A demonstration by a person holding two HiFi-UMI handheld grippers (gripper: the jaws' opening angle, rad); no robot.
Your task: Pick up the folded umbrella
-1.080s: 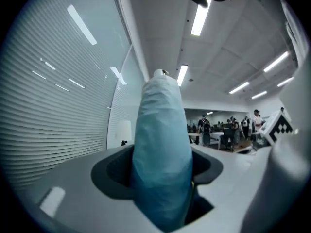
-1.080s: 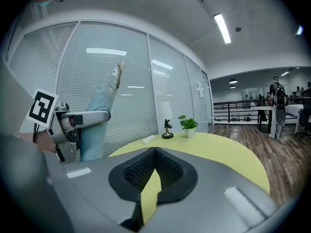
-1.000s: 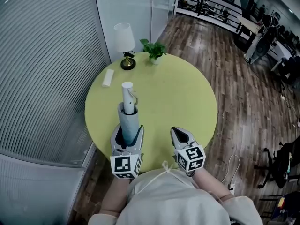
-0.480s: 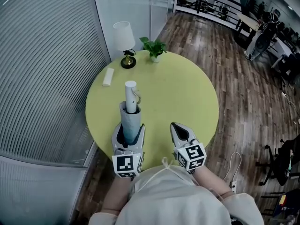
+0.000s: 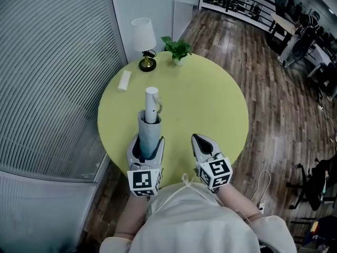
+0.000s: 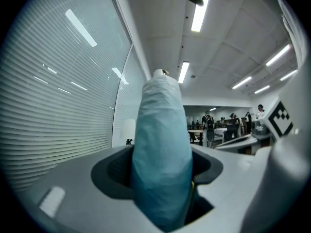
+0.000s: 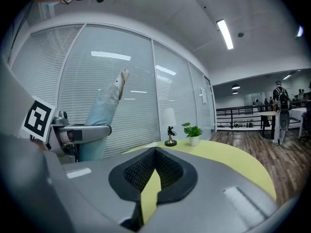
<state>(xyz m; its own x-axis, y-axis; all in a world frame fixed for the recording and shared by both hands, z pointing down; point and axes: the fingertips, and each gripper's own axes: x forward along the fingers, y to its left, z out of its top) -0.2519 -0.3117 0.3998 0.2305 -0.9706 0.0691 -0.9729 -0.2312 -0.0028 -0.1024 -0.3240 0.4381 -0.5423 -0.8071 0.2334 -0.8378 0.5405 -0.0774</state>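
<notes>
The folded umbrella (image 5: 148, 128) has a light blue sleeve and a white handle, and it stands nearly upright above the near left part of the round yellow-green table (image 5: 210, 99). My left gripper (image 5: 146, 147) is shut on its lower body. In the left gripper view the umbrella (image 6: 163, 144) fills the space between the jaws of the left gripper (image 6: 160, 174). My right gripper (image 5: 202, 142) hovers to the right of it over the table's near edge, jaws together and holding nothing. In the right gripper view the right gripper (image 7: 154, 176) is shut and the umbrella (image 7: 104, 113) leans at the left.
A white lamp (image 5: 143, 38), a small potted plant (image 5: 178, 49) and a flat white bar (image 5: 124, 80) sit at the table's far side. A glass wall with blinds runs close along the left. Wooden floor lies to the right, with desks and people far off.
The head view has shifted a little. Both grippers and the umbrella keep their places.
</notes>
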